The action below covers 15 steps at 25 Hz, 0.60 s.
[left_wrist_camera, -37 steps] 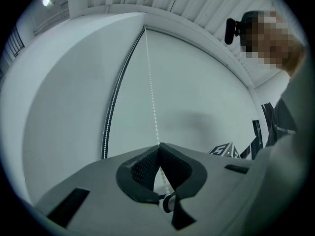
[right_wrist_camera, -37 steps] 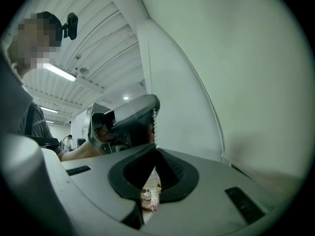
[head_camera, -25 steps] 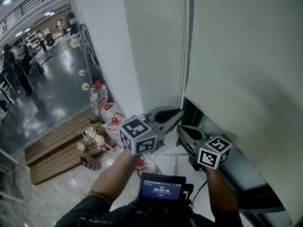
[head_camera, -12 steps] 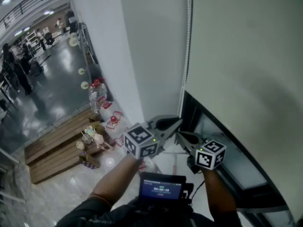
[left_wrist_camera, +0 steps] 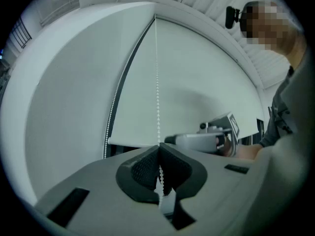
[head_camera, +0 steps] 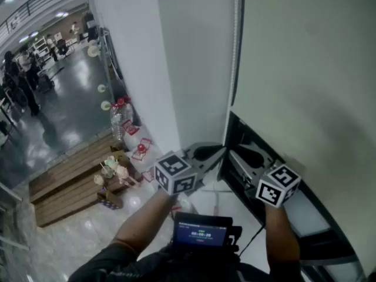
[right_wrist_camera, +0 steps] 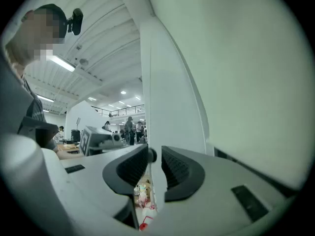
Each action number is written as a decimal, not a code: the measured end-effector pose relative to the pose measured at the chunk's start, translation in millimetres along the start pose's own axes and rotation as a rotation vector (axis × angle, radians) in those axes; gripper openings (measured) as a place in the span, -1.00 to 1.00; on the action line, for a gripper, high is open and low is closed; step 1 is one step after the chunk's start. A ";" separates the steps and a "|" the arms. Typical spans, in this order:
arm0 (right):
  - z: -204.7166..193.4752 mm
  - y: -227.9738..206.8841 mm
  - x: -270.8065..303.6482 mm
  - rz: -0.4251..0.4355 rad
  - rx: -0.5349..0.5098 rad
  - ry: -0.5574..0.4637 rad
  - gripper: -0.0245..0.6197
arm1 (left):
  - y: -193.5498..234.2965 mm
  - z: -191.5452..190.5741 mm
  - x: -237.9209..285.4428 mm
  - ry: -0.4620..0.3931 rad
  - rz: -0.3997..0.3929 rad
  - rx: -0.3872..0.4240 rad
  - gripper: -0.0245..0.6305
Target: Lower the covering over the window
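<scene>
A white roller blind (head_camera: 305, 69) hangs over the dark window (head_camera: 305, 216), its bottom edge slanting down to the right. The bead chain (head_camera: 235, 51) runs down its left side. My left gripper (head_camera: 218, 153) is shut on that bead chain (left_wrist_camera: 157, 92), which passes straight between the pads of the left gripper (left_wrist_camera: 158, 154). My right gripper (head_camera: 242, 156) sits to the right, below the blind's edge. Its jaws have just been opening; in the right gripper view my right gripper (right_wrist_camera: 153, 156) shows a gap with no chain in it. The blind (right_wrist_camera: 236, 58) fills that view's right side.
A white wall pillar (head_camera: 147, 57) stands left of the window. Far below lie wooden pallets (head_camera: 70, 187), water bottles (head_camera: 120, 119) and small items. People (head_camera: 17, 81) stand in the distance. A device with a lit screen (head_camera: 201, 231) hangs at my chest.
My right gripper has opened, let go of the chain and moved up and to the right. My left gripper sank a little with the chain, then held still.
</scene>
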State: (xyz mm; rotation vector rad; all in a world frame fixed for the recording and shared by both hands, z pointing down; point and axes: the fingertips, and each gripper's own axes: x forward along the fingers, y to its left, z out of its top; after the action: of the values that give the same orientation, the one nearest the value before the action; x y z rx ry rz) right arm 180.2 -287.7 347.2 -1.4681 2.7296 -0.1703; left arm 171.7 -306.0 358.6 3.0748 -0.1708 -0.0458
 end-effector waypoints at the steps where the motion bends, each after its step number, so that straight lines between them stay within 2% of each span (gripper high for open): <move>1: 15.3 2.0 2.2 0.007 -0.017 -0.023 -0.60 | -1.2 0.0 0.4 0.001 -0.002 0.005 -0.92; 5: 62.2 12.6 13.8 0.053 -0.067 -0.086 -0.60 | -4.2 0.6 0.8 0.002 -0.009 0.008 -0.92; 9: 88.3 20.4 23.4 0.072 -0.107 -0.096 -0.60 | -9.2 4.2 0.0 -0.003 -0.017 0.019 -0.92; 11: 93.9 21.7 25.7 0.074 -0.104 -0.096 -0.86 | -12.0 6.3 -0.1 0.000 -0.021 0.027 -0.92; 15: 96.7 19.0 26.9 0.078 -0.082 -0.108 -0.92 | -10.6 6.5 1.5 0.022 -0.014 0.044 -0.92</move>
State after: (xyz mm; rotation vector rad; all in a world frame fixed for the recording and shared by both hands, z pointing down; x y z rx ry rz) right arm 157.8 -307.3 249.5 -1.3435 2.7308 0.0226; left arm 174.2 -296.0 351.5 3.1193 -0.1515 -0.0088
